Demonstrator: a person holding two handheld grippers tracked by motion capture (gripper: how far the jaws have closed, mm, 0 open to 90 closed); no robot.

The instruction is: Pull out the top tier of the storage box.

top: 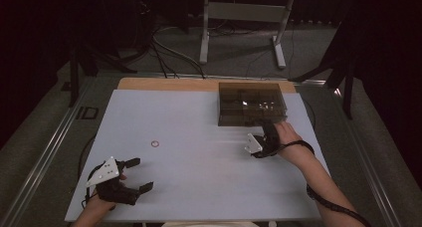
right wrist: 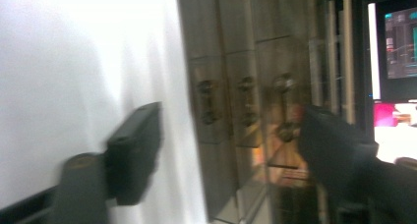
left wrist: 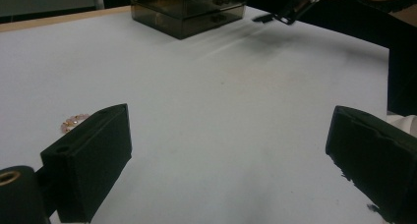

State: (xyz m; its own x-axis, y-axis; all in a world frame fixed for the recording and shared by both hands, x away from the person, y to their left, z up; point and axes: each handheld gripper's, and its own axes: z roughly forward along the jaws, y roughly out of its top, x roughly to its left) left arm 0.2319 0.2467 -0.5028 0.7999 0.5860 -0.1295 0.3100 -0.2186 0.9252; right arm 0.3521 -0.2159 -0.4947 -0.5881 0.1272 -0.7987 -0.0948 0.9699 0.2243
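Your right gripper (top: 268, 130) sits just in front of the box (top: 251, 103), turned on its side, with its jaws spread wide and nothing between them. In the right gripper view the box's smoky drawer fronts and their small knobs (right wrist: 284, 106) stand just ahead of the jaws, blurred; whether a pad touches a knob you cannot tell. Your left gripper (top: 142, 174) rests at the near left of the mat (top: 199, 177), jaws also wide apart and empty. The ring (top: 155, 144) lies flat on the mat, ahead of your left gripper and well apart from the box.

No brand or label can be read on the box or the grippers; the bright screen (right wrist: 401, 40) behind the box is too blurred to read.

The box stands at the mat's far edge, right of centre. Between the two grippers the mat is wide open, with only the ring on it. Your right hand (top: 288, 137) is near the mat's right edge.
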